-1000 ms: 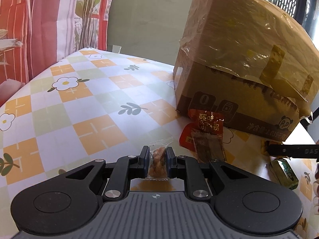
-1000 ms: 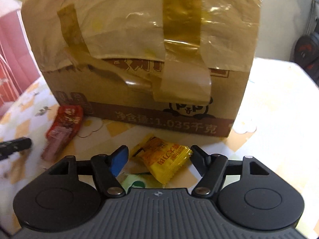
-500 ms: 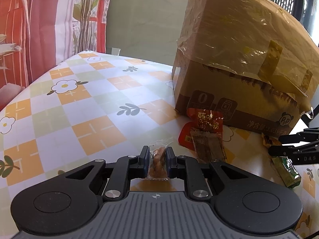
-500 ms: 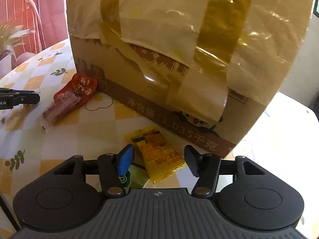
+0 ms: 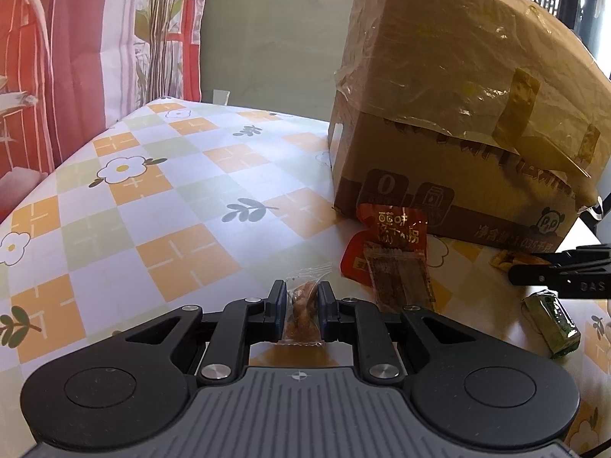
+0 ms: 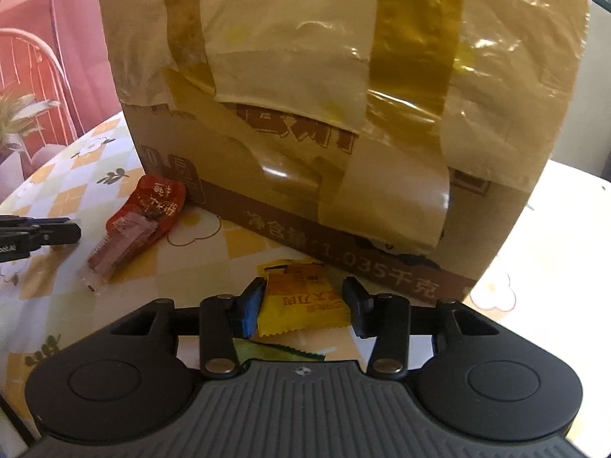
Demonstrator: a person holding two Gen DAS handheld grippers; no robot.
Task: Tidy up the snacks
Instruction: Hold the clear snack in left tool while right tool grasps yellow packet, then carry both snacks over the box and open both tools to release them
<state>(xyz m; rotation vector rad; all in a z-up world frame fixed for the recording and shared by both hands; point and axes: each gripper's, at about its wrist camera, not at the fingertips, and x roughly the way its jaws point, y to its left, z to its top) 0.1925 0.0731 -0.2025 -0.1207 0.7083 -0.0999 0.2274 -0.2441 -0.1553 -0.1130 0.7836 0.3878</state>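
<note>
My left gripper (image 5: pixel 301 301) is shut on a small clear packet of brown snack (image 5: pixel 301 316), held just above the table. In the right wrist view my right gripper (image 6: pixel 301 303) has its jaws closing on a yellow snack packet (image 6: pixel 301 301), and both pads touch its side edges. A green packet (image 6: pixel 275 351) lies under it. A red packet (image 5: pixel 389 229) with a brown bar packet (image 5: pixel 397 286) on top lies against the taped cardboard box (image 5: pixel 458 114). The right gripper's fingers (image 5: pixel 565 274) show at the right edge of the left wrist view, above the green packet (image 5: pixel 553 320).
The big box (image 6: pixel 324 95) stands close in front of both grippers and blocks the way ahead. The checked floral tablecloth (image 5: pixel 172 198) stretches left of it. A red patterned curtain (image 5: pixel 57 57) hangs beyond the table's left edge. The left gripper's fingers (image 6: pixel 38 234) reach in at the far left.
The right jaws have drawn in from wide apart to touch the yellow packet, and the right wrist has rolled a little. The left gripper and its packet have not moved.
</note>
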